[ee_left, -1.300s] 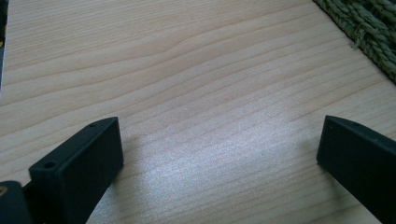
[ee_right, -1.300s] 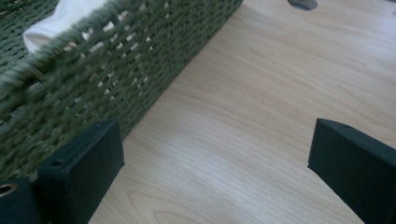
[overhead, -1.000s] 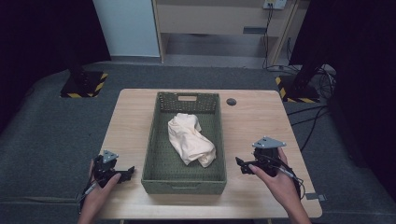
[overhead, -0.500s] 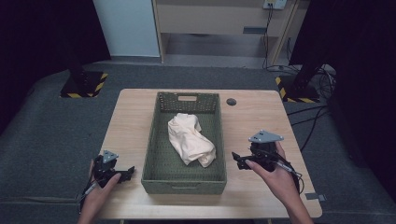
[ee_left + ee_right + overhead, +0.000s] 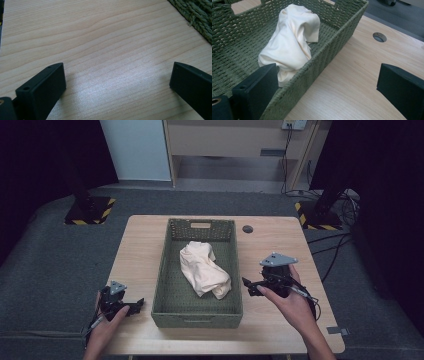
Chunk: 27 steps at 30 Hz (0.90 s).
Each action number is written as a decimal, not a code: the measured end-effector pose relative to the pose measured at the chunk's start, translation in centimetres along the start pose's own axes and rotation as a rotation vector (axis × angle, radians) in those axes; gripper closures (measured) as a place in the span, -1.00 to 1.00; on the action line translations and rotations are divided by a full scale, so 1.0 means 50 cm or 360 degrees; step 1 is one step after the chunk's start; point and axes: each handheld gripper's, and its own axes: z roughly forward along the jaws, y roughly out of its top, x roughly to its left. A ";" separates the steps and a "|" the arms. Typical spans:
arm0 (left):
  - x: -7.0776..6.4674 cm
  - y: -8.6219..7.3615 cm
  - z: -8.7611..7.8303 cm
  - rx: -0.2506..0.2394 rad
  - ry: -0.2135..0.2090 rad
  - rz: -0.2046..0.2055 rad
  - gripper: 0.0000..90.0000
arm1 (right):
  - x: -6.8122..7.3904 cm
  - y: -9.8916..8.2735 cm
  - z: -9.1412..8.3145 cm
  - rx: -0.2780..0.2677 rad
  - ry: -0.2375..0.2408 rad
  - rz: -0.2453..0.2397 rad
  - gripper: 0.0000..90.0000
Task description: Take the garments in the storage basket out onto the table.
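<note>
The right gripper (image 5: 251,286) hovers over the wooden table (image 5: 280,255) just beside the right wall of the green woven basket (image 5: 172,270), held in the person's right hand (image 5: 287,302). Its jaws stand wide apart with nothing between them. Seen from its own camera, the basket wall runs up between the two jaws, with the near jaw overlapping the basket's inside and the far jaw out over bare tabletop.

Ahead of that gripper and to its left, inside the basket, lies the cream cloth (image 5: 292,42). It is a crumpled bundle, pale cream to off-white, soft and smooth in weave, bunched into a long heap with deep folds and a raised hump at the end farthest from the gripper. Its near end rests against, or very nearly against, the basket's right wall; the contact is hard to judge. From above, the cloth (image 5: 204,269) runs slantwise across the basket floor, from the far middle toward the near right side.

Beyond the right gripper's far jaw is a round hole in the tabletop (image 5: 379,37).

The left gripper (image 5: 131,307) sits low over the table at the basket's near left corner, its jaws also spread wide and empty, with only a corner of the weave past its right jaw.
</note>
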 end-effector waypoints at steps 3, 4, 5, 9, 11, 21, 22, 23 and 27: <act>0.000 0.000 0.000 0.0000 0.0000 0.0000 -1.00 | 0.003 0.008 0.002 0.0000 0.0002 -0.0009 -0.92; 0.000 0.000 0.000 0.0000 0.0000 0.0000 -1.00 | 0.006 0.016 0.004 -0.0001 0.0010 -0.0015 -0.92; 0.000 0.000 0.000 0.0000 0.0000 0.0000 -1.00 | 0.008 0.021 0.005 -0.0002 0.0014 -0.0021 -0.92; 0.000 0.000 0.000 0.0000 -0.0001 0.0001 -1.00 | 0.018 0.039 0.013 -0.0007 0.0028 -0.0045 -0.93; 0.000 0.000 0.000 0.0001 -0.0002 0.0002 -1.00 | 0.021 0.043 0.016 -0.0004 0.0035 -0.0052 -0.93; 0.001 0.000 0.000 0.0001 -0.0004 0.0005 -1.00 | 0.051 0.088 0.058 0.0017 0.0086 -0.0104 -0.93; 0.001 0.000 0.000 0.0001 -0.0004 0.0004 -1.00 | 0.053 0.091 0.061 0.0024 0.0090 -0.0108 -0.93; 0.001 0.000 0.000 0.0001 -0.0004 0.0005 -1.00 | 0.054 0.095 0.064 0.0030 0.0093 -0.0111 -0.93; 0.001 0.000 0.000 0.0001 -0.0004 0.0005 -1.00 | 0.058 0.102 0.072 0.0032 0.0107 -0.0112 -0.93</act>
